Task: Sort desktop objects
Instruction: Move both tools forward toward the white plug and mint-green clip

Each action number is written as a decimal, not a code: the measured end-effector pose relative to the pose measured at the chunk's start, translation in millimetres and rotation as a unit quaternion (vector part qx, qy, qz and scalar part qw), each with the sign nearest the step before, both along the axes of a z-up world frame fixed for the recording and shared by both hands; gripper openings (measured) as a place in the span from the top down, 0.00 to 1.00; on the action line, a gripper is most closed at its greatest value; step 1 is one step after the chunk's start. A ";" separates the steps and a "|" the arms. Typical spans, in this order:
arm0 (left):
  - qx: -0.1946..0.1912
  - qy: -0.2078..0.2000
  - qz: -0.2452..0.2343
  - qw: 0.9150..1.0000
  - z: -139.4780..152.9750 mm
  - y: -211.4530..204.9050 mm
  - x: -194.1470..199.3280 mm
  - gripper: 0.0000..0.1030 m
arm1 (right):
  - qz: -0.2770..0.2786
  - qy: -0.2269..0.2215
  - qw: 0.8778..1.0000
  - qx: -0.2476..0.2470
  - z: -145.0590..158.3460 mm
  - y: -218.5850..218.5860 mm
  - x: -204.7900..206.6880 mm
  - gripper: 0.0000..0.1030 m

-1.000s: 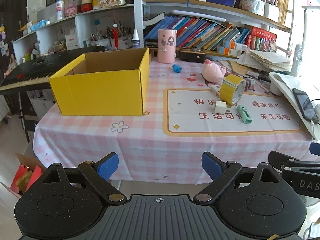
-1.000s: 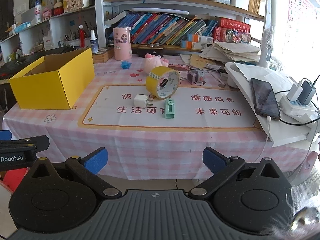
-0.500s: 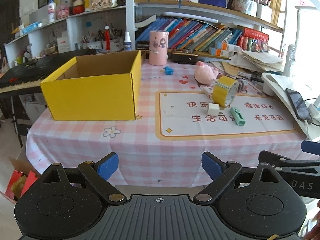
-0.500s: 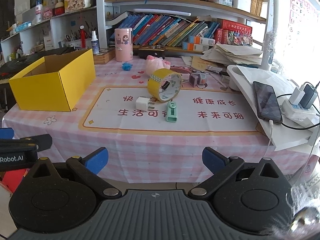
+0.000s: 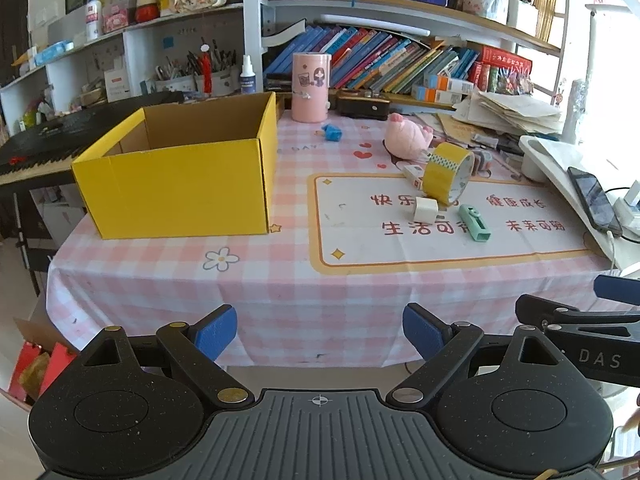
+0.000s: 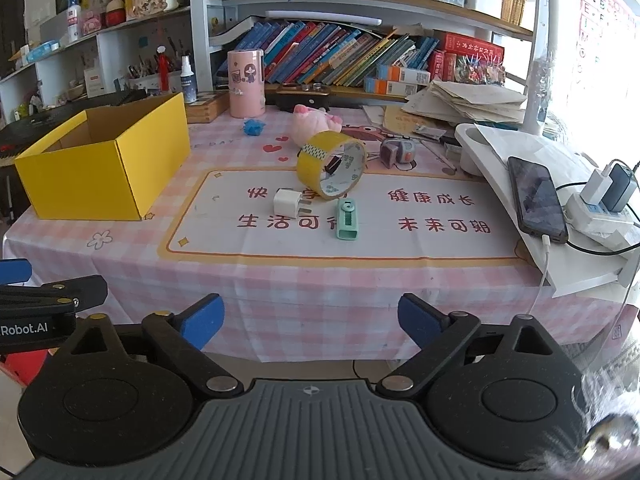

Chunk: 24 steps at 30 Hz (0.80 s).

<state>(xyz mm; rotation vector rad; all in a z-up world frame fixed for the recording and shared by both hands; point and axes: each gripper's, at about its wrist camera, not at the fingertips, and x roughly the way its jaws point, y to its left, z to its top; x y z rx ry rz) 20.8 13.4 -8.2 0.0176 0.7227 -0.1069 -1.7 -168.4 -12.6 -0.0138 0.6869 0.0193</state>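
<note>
An open yellow cardboard box (image 5: 180, 184) (image 6: 100, 168) stands on the left of the pink checked table. On the white mat lie a yellow tape roll (image 5: 446, 174) (image 6: 330, 164), a white plug cube (image 5: 425, 210) (image 6: 288, 204) and a mint green cutter (image 5: 474, 223) (image 6: 347, 219). Behind them sit a pink plush pig (image 5: 408, 136) (image 6: 314, 122) and a small blue toy (image 5: 332, 133) (image 6: 253, 127). My left gripper (image 5: 318, 330) hangs open before the table's front edge, holding nothing. Beside it my right gripper (image 6: 310, 320) is wide, its jaws closing a little, with nothing between them.
A pink cylinder cup (image 5: 311, 87) stands at the back by the bookshelf. A phone (image 6: 538, 198) lies on a white stand at the right, next to a power strip (image 6: 596, 210) with cables. A grey-orange gadget (image 6: 396, 152) sits behind the tape. A keyboard (image 5: 48, 140) flanks the left.
The left wrist view has swung slightly, shifting the box and objects a little leftward in frame. The right gripper's blue pads stand slightly closer together. Nothing on the table moved.
</note>
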 end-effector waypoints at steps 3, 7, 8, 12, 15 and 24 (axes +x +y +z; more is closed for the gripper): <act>-0.011 0.006 0.003 1.000 -2.3 2.6 2.6 0.11 | 0.000 0.002 1.000 -0.004 -2.1 0.6 1.4 0.13; -0.015 0.009 0.005 1.000 -4.7 1.4 6.7 0.11 | -0.002 -0.001 1.000 -0.005 -3.5 -0.4 2.0 0.17; -0.014 0.009 0.006 1.000 -5.1 0.3 7.7 0.11 | -0.002 -0.002 1.000 -0.005 -3.7 -0.8 2.2 0.18; -0.007 0.009 0.009 1.000 -6.5 -4.0 11.9 0.11 | 0.001 0.002 1.000 -0.005 -4.6 -2.7 5.3 0.22; -0.005 0.011 0.010 1.000 -7.8 -7.1 16.7 0.12 | 0.003 0.002 1.000 -0.002 -5.6 -5.9 10.6 0.23; -0.005 0.029 0.015 0.999 -15.7 -22.7 38.1 0.12 | 0.003 0.021 1.000 0.002 -14.7 -22.2 36.4 0.28</act>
